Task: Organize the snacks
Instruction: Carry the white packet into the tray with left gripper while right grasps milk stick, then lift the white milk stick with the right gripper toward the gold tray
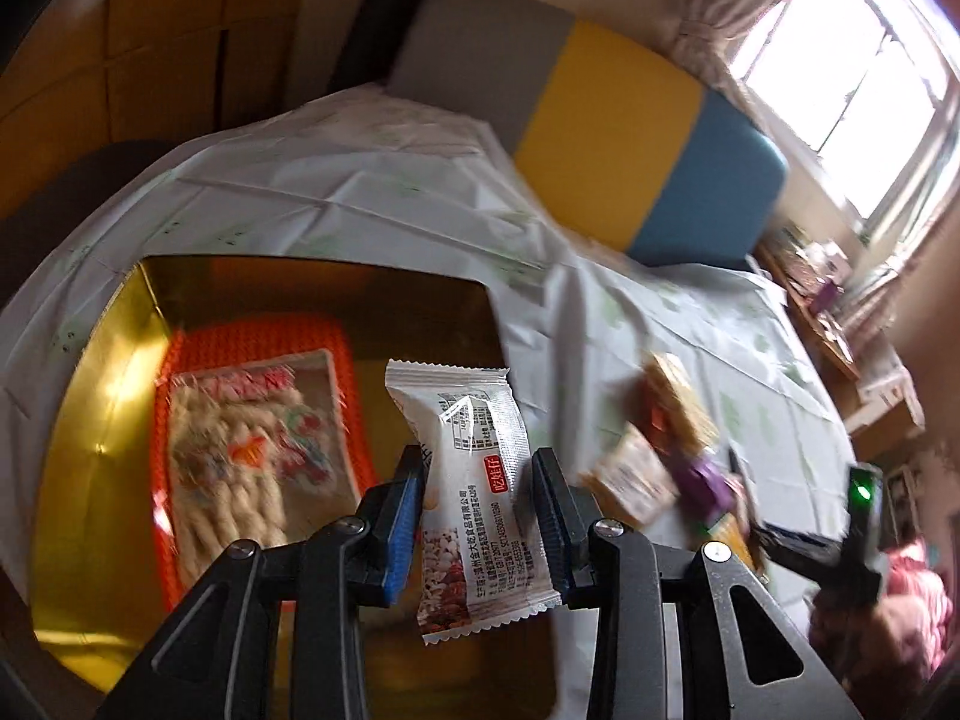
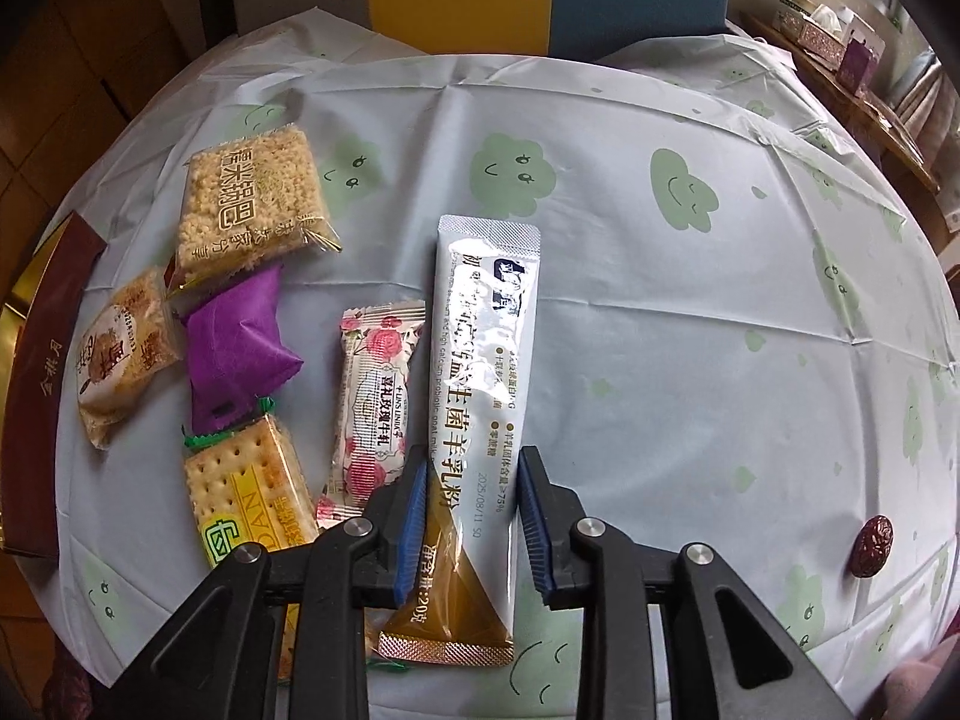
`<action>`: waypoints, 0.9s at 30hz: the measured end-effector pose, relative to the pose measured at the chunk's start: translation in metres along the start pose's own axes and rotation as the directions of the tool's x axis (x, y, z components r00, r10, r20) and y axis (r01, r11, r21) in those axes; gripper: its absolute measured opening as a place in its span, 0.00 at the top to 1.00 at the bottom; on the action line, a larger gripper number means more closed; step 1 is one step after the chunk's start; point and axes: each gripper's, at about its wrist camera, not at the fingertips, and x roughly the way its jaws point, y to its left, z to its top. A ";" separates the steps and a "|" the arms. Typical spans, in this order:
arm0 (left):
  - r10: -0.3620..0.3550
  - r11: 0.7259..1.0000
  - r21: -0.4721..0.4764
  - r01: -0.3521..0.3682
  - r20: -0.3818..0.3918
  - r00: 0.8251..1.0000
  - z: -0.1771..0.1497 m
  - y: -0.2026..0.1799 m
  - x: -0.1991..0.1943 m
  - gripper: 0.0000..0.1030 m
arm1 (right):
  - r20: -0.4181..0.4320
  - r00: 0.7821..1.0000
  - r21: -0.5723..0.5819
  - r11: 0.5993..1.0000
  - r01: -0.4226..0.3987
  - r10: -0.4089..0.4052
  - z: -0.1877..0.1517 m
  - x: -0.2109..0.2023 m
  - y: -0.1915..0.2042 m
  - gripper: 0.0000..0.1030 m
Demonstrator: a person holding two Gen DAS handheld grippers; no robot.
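My left gripper is shut on a white snack packet and holds it above the gold tin. In the tin lies an orange tray with a bag of twisted biscuits. My right gripper is shut on a long silver milk-powder sachet, its far end low over the tablecloth. Beside it lie a rose-print bar, a cracker pack, a purple packet, a rice-crisp square and a small rice cake.
A red date lies at the right on the cloud-print tablecloth. The dark red tin lid is at the left edge. A grey, yellow and blue chair back stands behind the table. A cluttered shelf is far right.
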 end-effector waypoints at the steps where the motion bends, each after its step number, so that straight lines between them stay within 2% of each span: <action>1: 0.009 1.000 -0.007 -0.009 -0.008 1.000 0.006 0.003 0.008 0.65 | 0.001 1.000 -0.002 1.000 0.001 -0.001 0.000 0.000 -0.001 0.71; 9: 0.068 0.998 -0.008 -0.068 -0.054 0.996 0.039 0.008 0.062 0.64 | 0.004 1.000 -0.006 1.000 0.008 -0.008 0.001 0.002 0.001 0.71; 11: 0.059 0.998 -0.003 -0.059 -0.064 0.996 0.045 0.008 0.075 0.64 | 0.005 1.000 -0.009 1.000 0.009 -0.009 0.001 0.002 0.001 0.71; 15: 0.090 0.995 -0.024 -0.092 -0.067 0.994 0.049 0.010 0.089 0.52 | 0.005 1.000 -0.010 1.000 0.010 -0.010 0.001 0.001 0.001 0.71; 18: 0.086 0.996 -0.030 -0.088 -0.044 0.995 0.045 0.011 0.085 0.52 | 0.007 1.000 -0.014 1.000 0.012 -0.012 0.001 0.002 0.000 0.71; 21: 0.131 0.991 -0.003 -0.131 -0.031 0.991 0.034 0.009 0.075 0.53 | 0.008 1.000 -0.021 1.000 0.017 -0.017 0.001 0.002 0.001 0.71; 27: 0.161 0.984 0.066 -0.162 0.032 0.986 0.001 -0.007 0.038 0.53 | 0.013 1.000 -0.032 0.999 0.029 -0.028 0.001 0.002 0.003 0.71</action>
